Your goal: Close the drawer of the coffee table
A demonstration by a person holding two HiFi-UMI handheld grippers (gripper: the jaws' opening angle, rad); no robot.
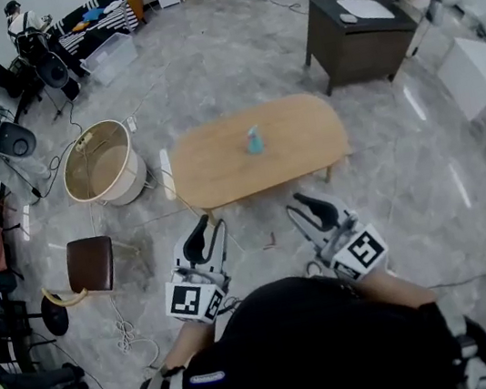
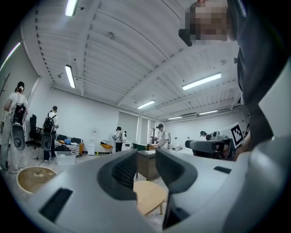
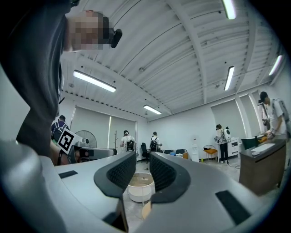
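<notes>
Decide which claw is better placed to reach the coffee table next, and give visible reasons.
Probably left: the left claw, open and empty, has the table straight ahead; the right claw, also open, points at the round tub. No drawer is visible.

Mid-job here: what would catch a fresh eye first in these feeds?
The oval wooden coffee table stands mid-floor in the head view, with a small blue thing on its top. The left gripper and right gripper hang short of its near edge, jaws apart and empty. A round tub sits on the floor left of the table.
</notes>
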